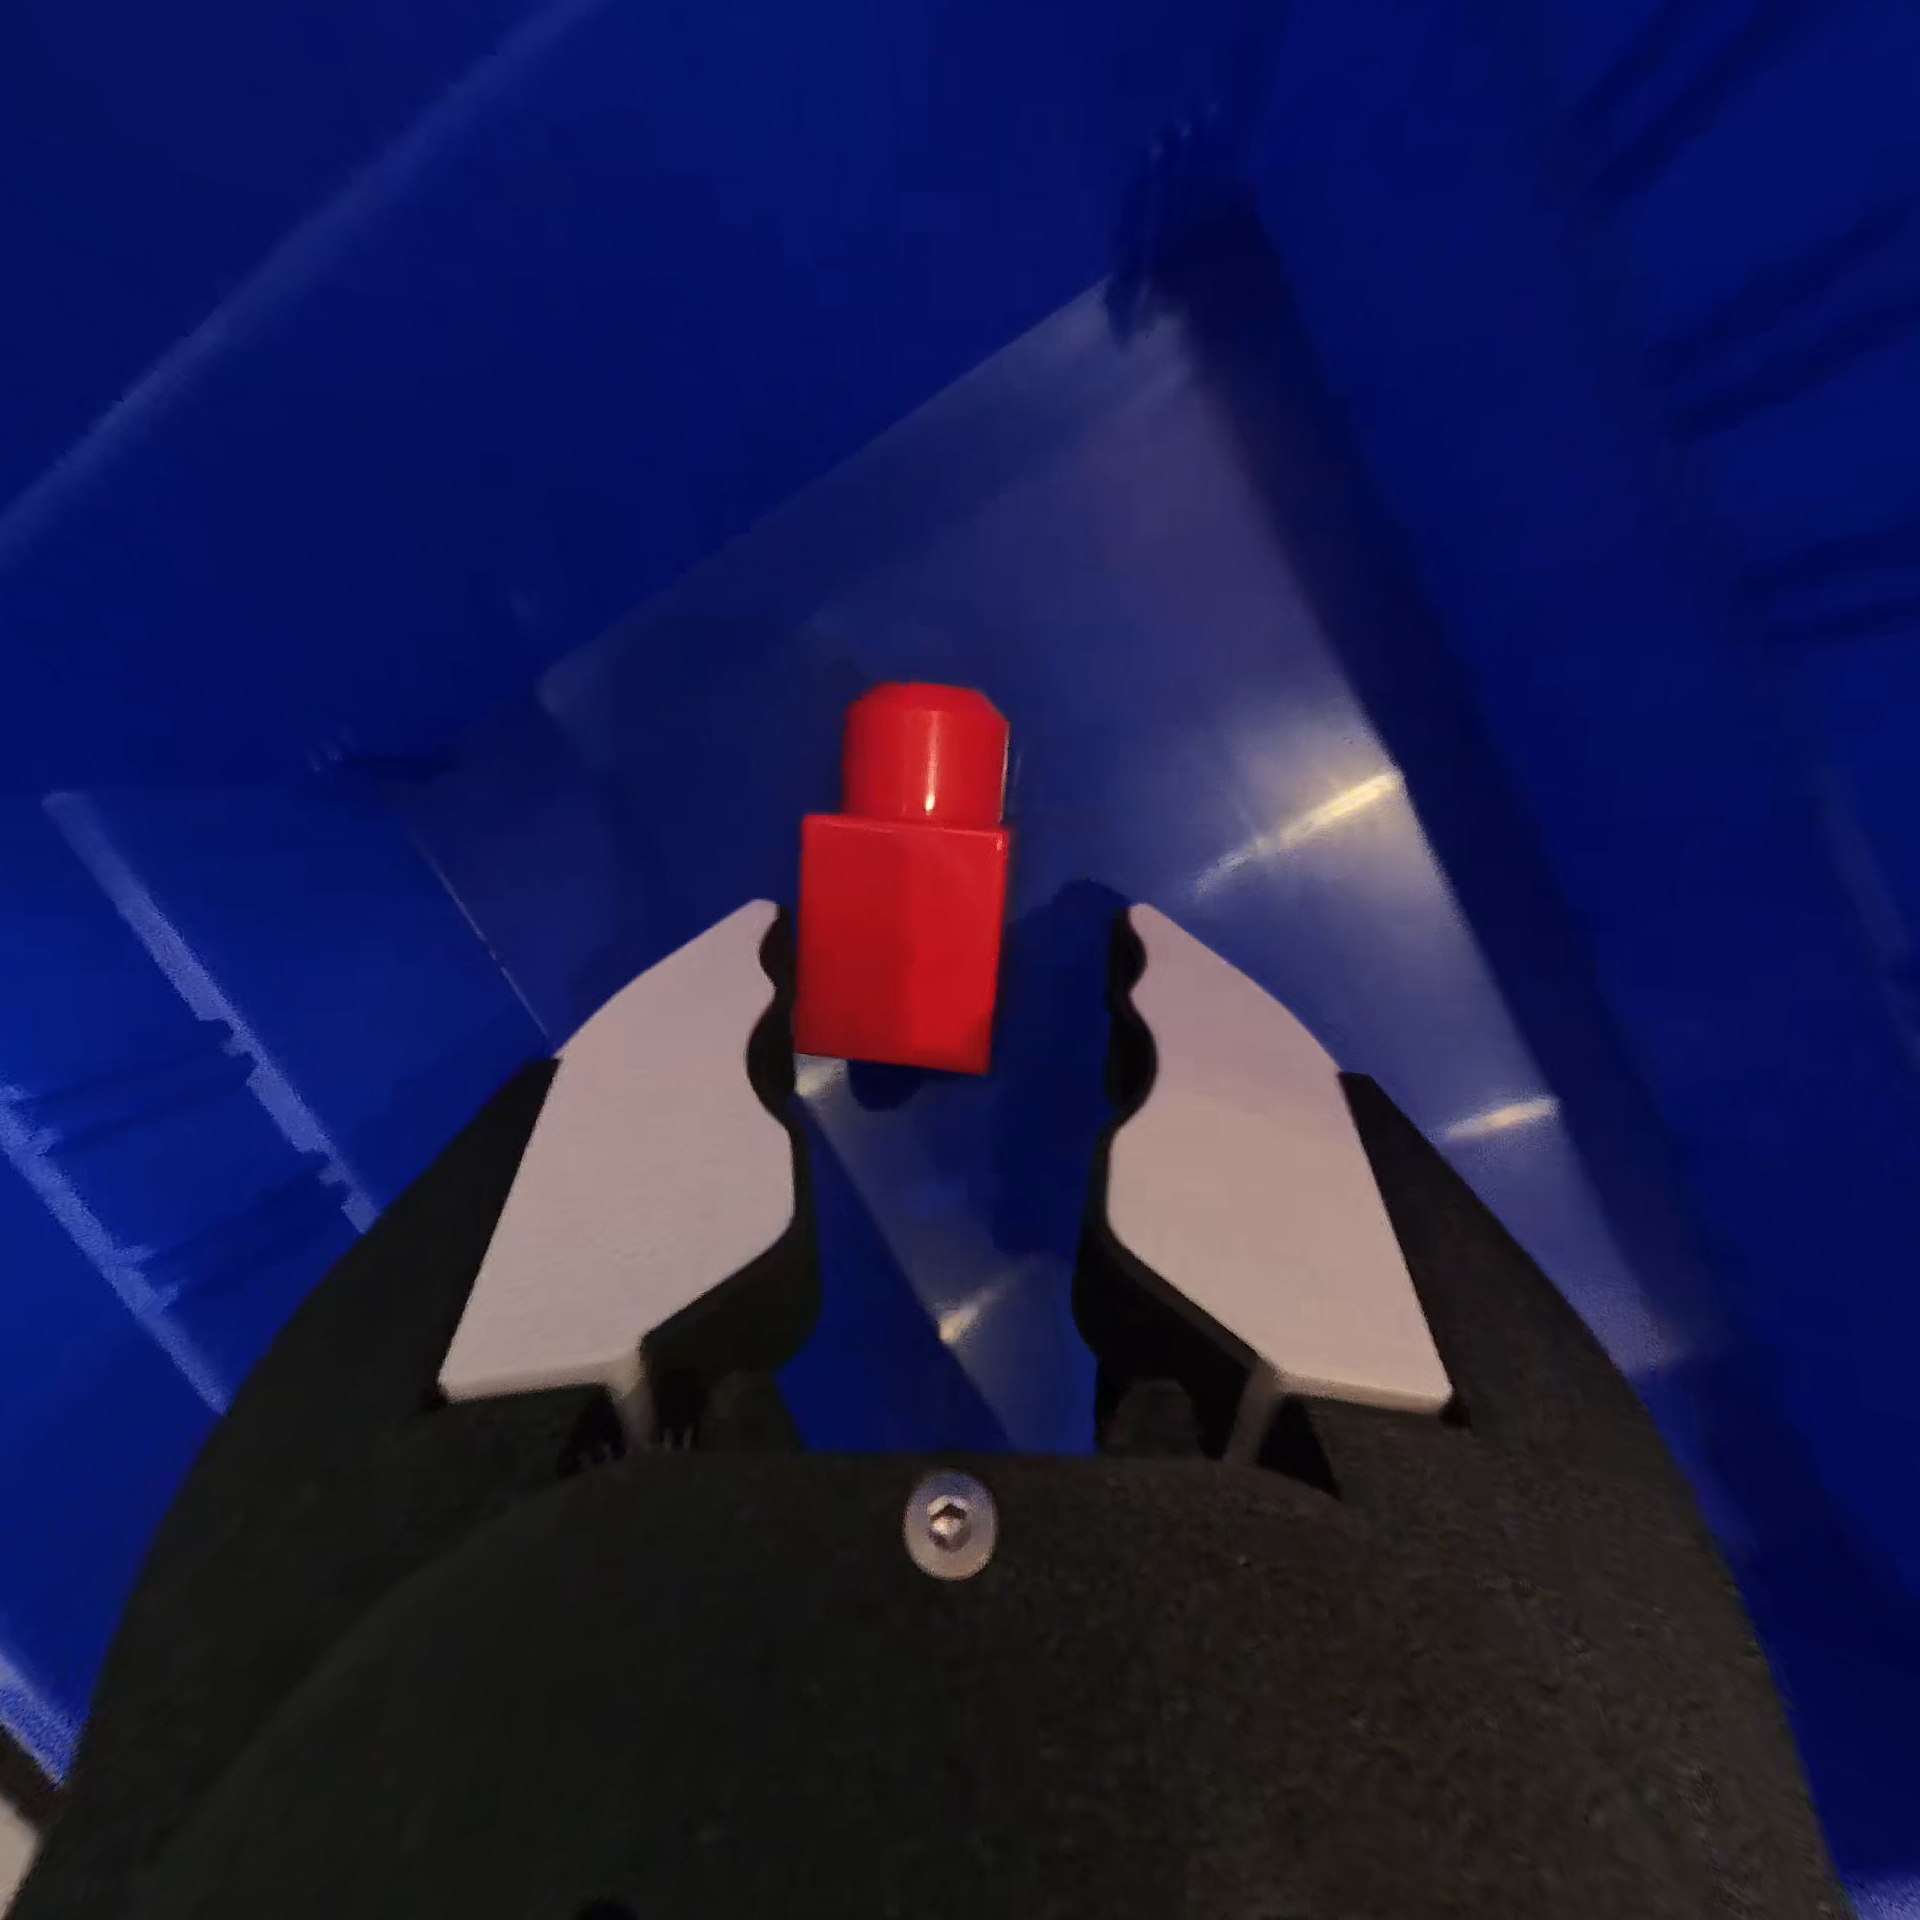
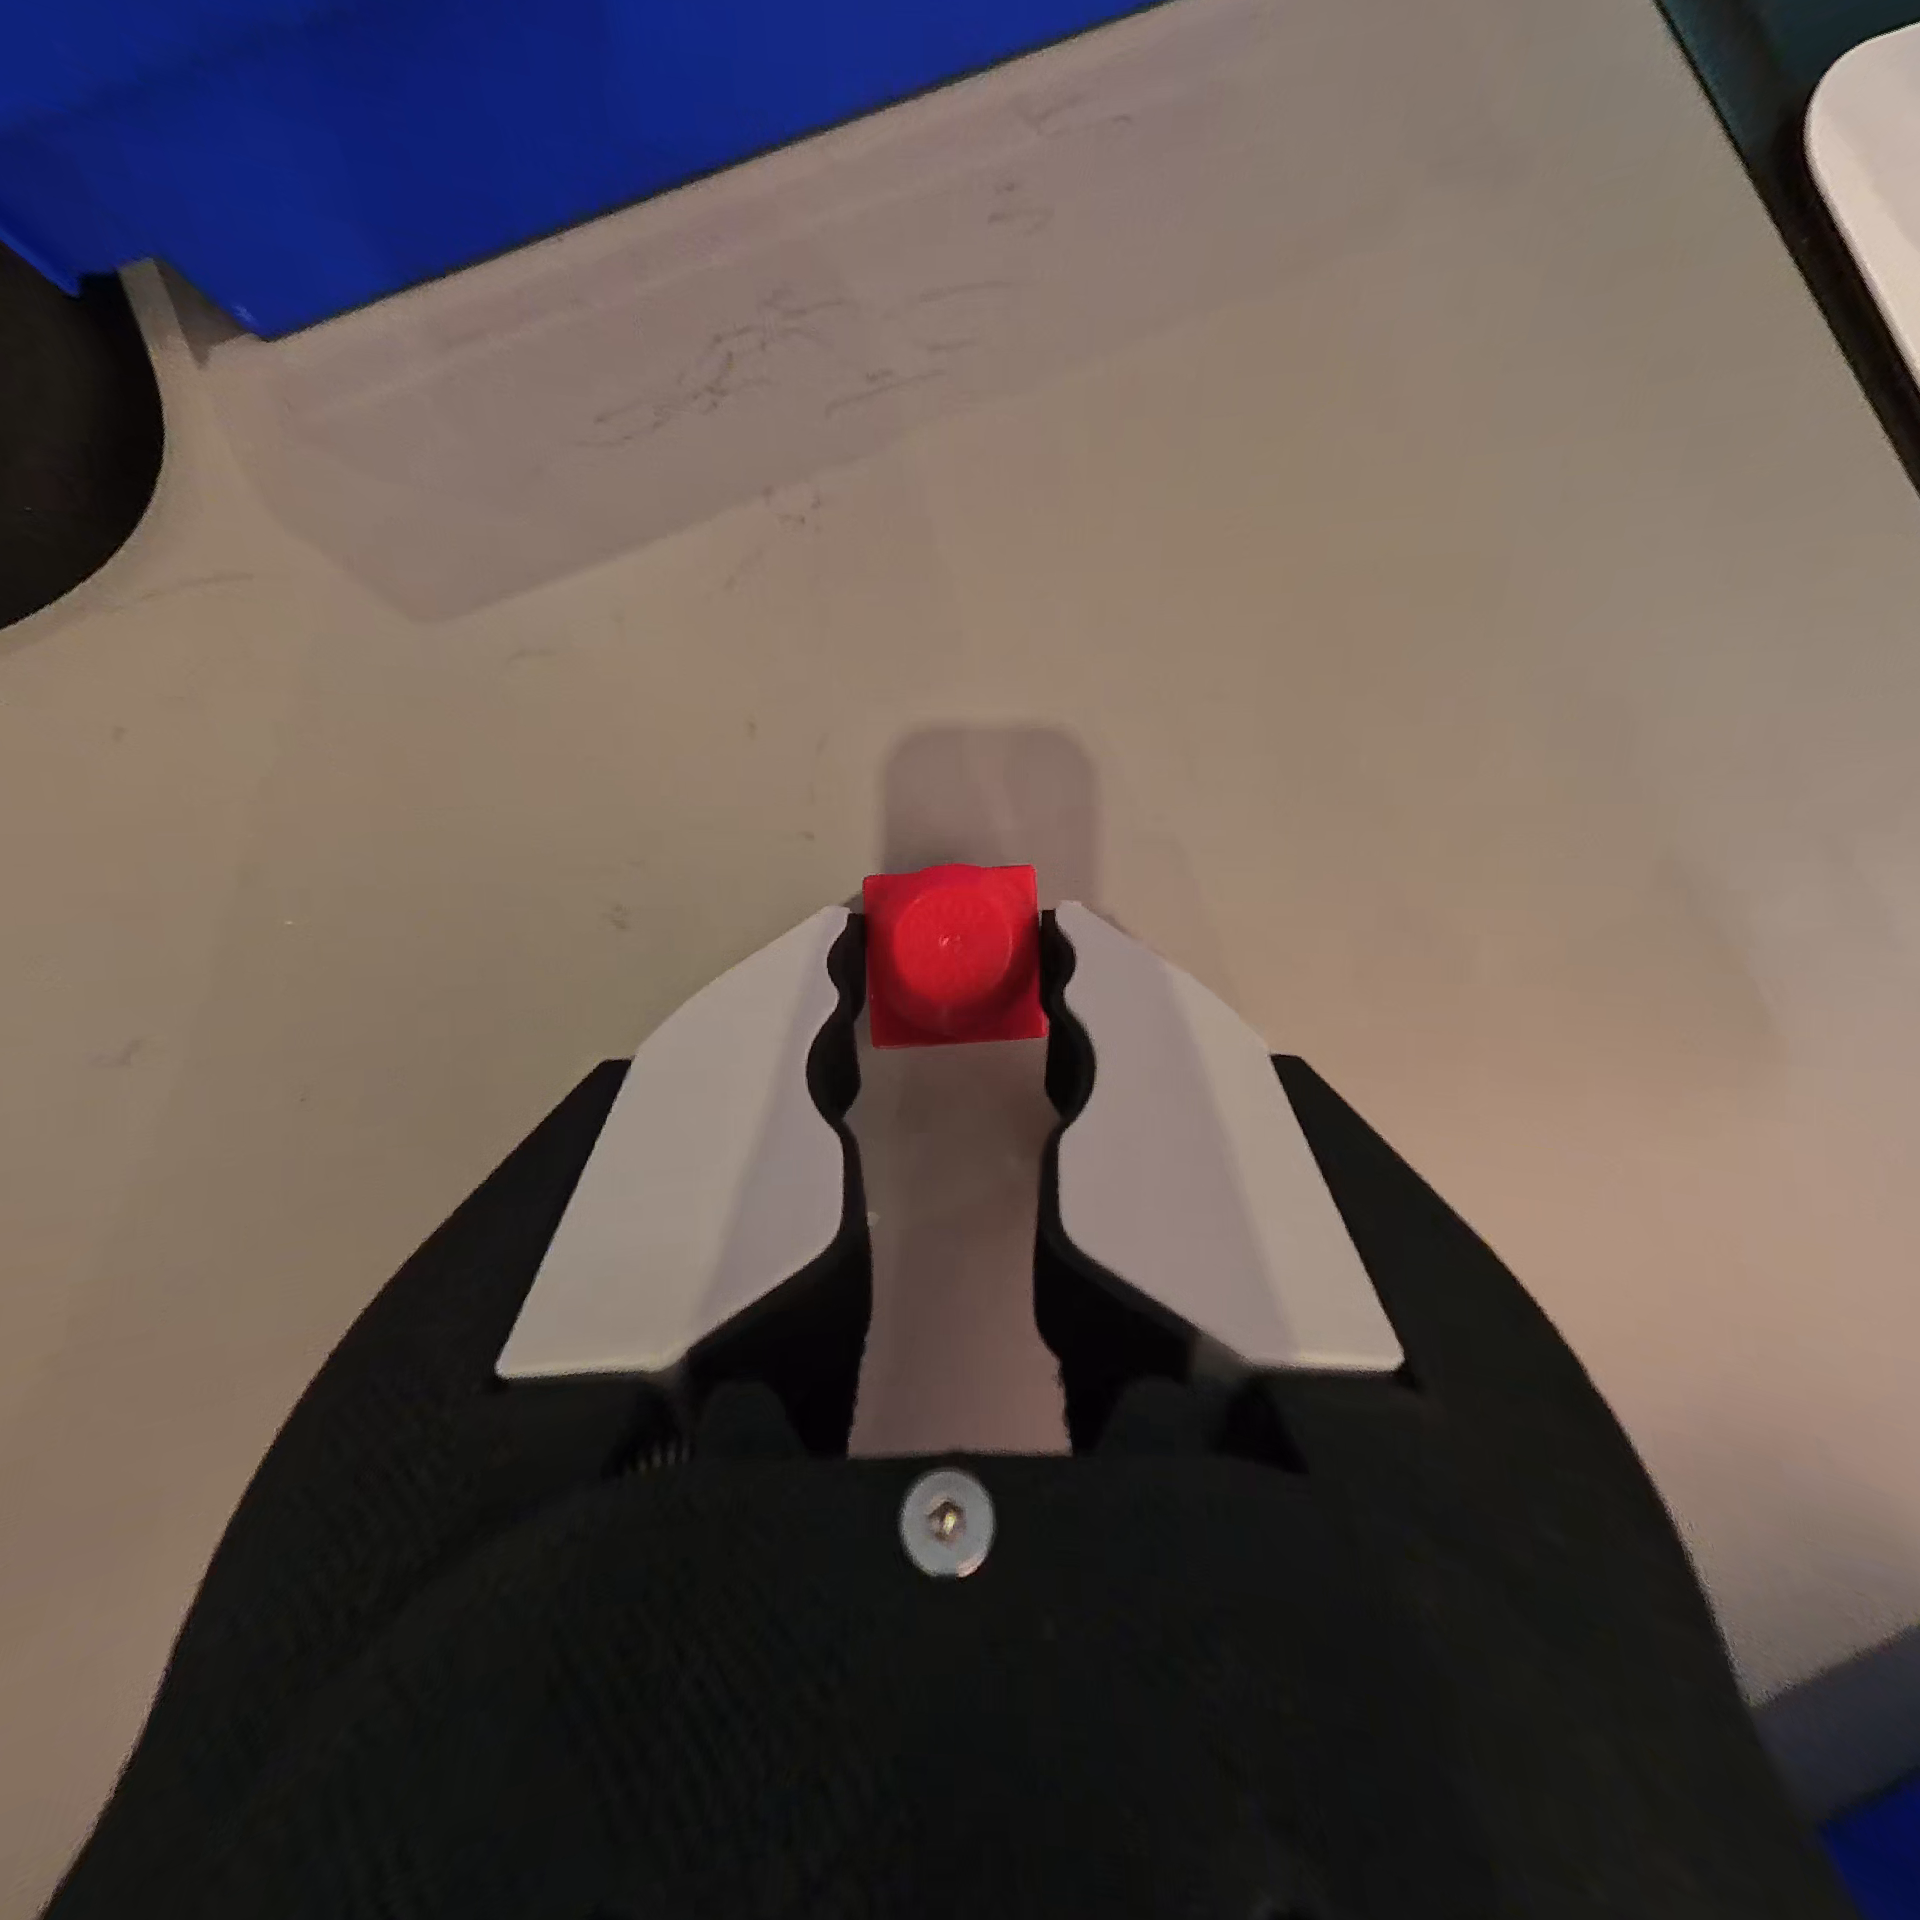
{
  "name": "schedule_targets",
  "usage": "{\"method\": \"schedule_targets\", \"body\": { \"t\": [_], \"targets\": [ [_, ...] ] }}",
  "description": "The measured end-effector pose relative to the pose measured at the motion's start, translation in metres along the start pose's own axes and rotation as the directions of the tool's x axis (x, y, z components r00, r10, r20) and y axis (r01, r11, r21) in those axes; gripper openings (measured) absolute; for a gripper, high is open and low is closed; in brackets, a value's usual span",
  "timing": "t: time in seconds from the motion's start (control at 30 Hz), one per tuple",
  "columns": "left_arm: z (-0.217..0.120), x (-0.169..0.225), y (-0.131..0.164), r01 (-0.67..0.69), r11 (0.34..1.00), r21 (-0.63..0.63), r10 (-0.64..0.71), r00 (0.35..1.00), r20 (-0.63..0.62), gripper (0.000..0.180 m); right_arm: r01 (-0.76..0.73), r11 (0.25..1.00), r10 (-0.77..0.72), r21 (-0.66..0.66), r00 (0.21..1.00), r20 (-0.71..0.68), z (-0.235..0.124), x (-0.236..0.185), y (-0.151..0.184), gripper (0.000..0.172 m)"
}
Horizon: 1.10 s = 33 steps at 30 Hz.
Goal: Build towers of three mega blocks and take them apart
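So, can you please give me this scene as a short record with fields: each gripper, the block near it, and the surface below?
left gripper: open, inside blue bin
left block: red block, stud pointing away, against left pad, gap to right pad
right gripper: shut on red block
right block: stud facing camera, both pads pressing its sides
right surface: beige table, blue bin at upper left

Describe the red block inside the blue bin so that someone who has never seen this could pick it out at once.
Start with the big blue plastic bin that fills the left wrist view. On its glossy floor sits one small red plastic block with a single round stud, between the open fingers of the left gripper. A gap shows beside its right finger, unlike the other red block, seen stud-on over the beige table.
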<state>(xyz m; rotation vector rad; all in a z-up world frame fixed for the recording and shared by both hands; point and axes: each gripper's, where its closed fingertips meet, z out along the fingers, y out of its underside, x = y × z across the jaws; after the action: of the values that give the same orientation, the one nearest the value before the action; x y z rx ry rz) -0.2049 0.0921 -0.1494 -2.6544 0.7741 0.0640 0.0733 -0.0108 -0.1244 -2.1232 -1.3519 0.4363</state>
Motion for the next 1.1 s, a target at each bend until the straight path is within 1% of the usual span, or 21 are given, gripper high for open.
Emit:
{"method": "schedule_targets", "body": {
  "t": [0.03, 0.07, 0.13, 0.23, 0.33, 0.47, 0.63, 0.7, 0.77, 0.83, 0.87, 0.93, 1.0, 1.07, 1.1],
  "targets": [
    [0.001, -0.001, 0.001, -0.007, 1.000, -0.004, 0.007, 1.000, 0.007, 0.050, -0.002, 1.000, 0.002, 0.001, 1.000, 0.003, 0.000, 0.000, 0.000, 0.033],
    [0.001, 0.000, -0.002, 0.000, 1.000, 0.010, 0.000, 1.000, -0.003, 0.038, -0.007, 1.000, 0.007, 0.000, 1.000, 0.005, 0.000, 0.000, 0.000, 0.035],
    [0.003, 0.001, -0.002, 0.025, 1.000, 0.003, -0.025, 1.000, -0.017, 0.038, -0.017, 1.000, 0.017, -0.010, 1.000, 0.013, 0.002, -0.001, 0.002, 0.044],
    [0.004, 0.001, -0.002, 0.052, 0.999, 0.005, -0.052, 0.998, -0.036, 0.039, -0.027, 0.999, 0.027, -0.022, 0.999, 0.032, 0.004, -0.002, 0.004, 0.048],
    [0.004, -0.002, -0.002, 0.069, 0.998, 0.004, -0.069, 0.997, -0.026, 0.043, -0.035, 0.999, 0.036, -0.021, 0.998, 0.044, 0.003, -0.002, 0.006, 0.049],
    [0.005, 0.003, -0.005, 0.084, 0.996, 0.010, -0.083, 0.995, -0.061, 0.040, -0.049, 0.998, 0.050, -0.025, 0.998, 0.050, 0.001, 0.000, 0.009, 0.049],
    [0.004, 0.003, -0.006, 0.083, 0.996, 0.013, -0.082, 0.995, -0.052, 0.037, -0.064, 0.997, 0.066, -0.034, 0.996, 0.058, 0.004, 0.000, 0.014, 0.049],
    [-0.002, 0.000, -0.009, 0.099, 0.994, 0.043, -0.097, 0.994, -0.046, 0.037, -0.055, 0.998, 0.057, -0.039, 0.997, 0.055, 0.007, 0.000, 0.015, 0.049],
    [-0.020, -0.002, -0.020, 0.121, 0.985, 0.123, -0.115, 0.992, -0.051, 0.037, -0.044, 0.998, 0.047, -0.049, 0.998, 0.052, 0.009, -0.001, 0.016, 0.047],
    [-0.050, 0.000, -0.039, 0.139, 0.957, 0.255, -0.122, 0.989, -0.080, 0.037, -0.037, 0.998, 0.041, -0.055, 0.998, 0.055, 0.012, -0.001, 0.018, 0.044],
    [-0.068, 0.006, -0.052, 0.151, 0.928, 0.340, -0.115, 0.986, -0.123, 0.037, -0.034, 0.998, 0.038, -0.054, 0.997, 0.063, 0.012, -0.002, 0.018, 0.038],
    [-0.111, 0.023, -0.077, 0.186, 0.840, 0.510, -0.076, 0.970, -0.230, 0.036, -0.029, 0.999, 0.031, -0.030, 0.997, 0.068, 0.011, 0.000, 0.016, 0.037],
    [-0.152, 0.047, -0.093, 0.215, 0.746, 0.631, 0.018, 0.939, -0.343, 0.036, -0.054, 0.999, 0.053, 0.002, 0.993, 0.104, 0.004, -0.001, 0.010, 0.037],
    [-0.185, 0.071, -0.102, 0.243, 0.667, 0.704, 0.122, 0.897, -0.425, 0.036, -0.097, 0.992, 0.085, 0.078, 0.985, 0.152, -0.012, -0.002, -0.004, 0.037],
    [-0.198, 0.083, -0.105, 0.253, 0.638, 0.727, 0.178, 0.870, -0.460, 0.036, -0.119, 0.986, 0.097, 0.120, 0.981, 0.169, -0.023, 0.000, -0.011, 0.037]
  ]
}}
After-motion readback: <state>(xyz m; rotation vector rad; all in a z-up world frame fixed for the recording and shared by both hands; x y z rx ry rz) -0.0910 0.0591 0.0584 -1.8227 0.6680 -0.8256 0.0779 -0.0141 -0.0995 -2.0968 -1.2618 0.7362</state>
